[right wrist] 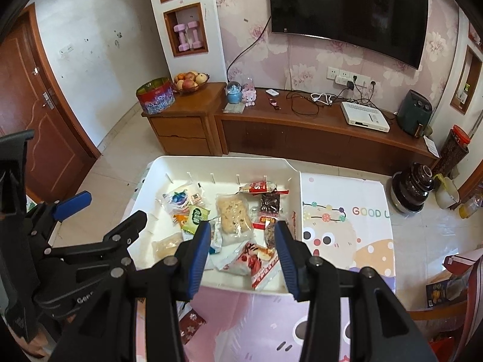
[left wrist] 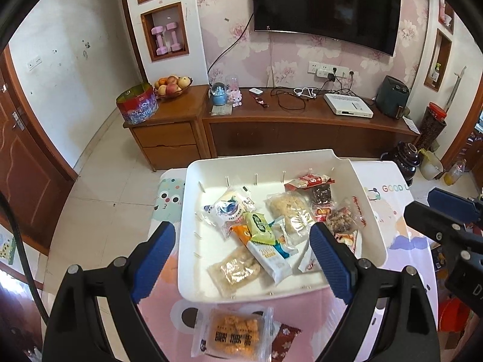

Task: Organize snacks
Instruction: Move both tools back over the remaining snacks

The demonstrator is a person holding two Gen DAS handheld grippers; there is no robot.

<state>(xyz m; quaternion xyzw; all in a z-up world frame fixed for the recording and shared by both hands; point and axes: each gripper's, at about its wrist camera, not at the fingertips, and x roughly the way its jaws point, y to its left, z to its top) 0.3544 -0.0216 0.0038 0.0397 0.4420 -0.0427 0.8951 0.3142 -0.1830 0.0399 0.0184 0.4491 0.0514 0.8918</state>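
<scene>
A white bin sits on the table and holds several wrapped snacks, among them a green packet and a clear bag of pale crisps. An orange-biscuit pack and a dark red packet lie on the table before the bin. My left gripper is open and empty above the bin's near edge. My right gripper is open and empty above the bin's near right part, over a red-and-white pack.
The table has a pink cartoon cover. Beyond it are a tiled floor, a wooden TV cabinet with a fruit bowl, a tin and cables, and a dark pot on the floor at right.
</scene>
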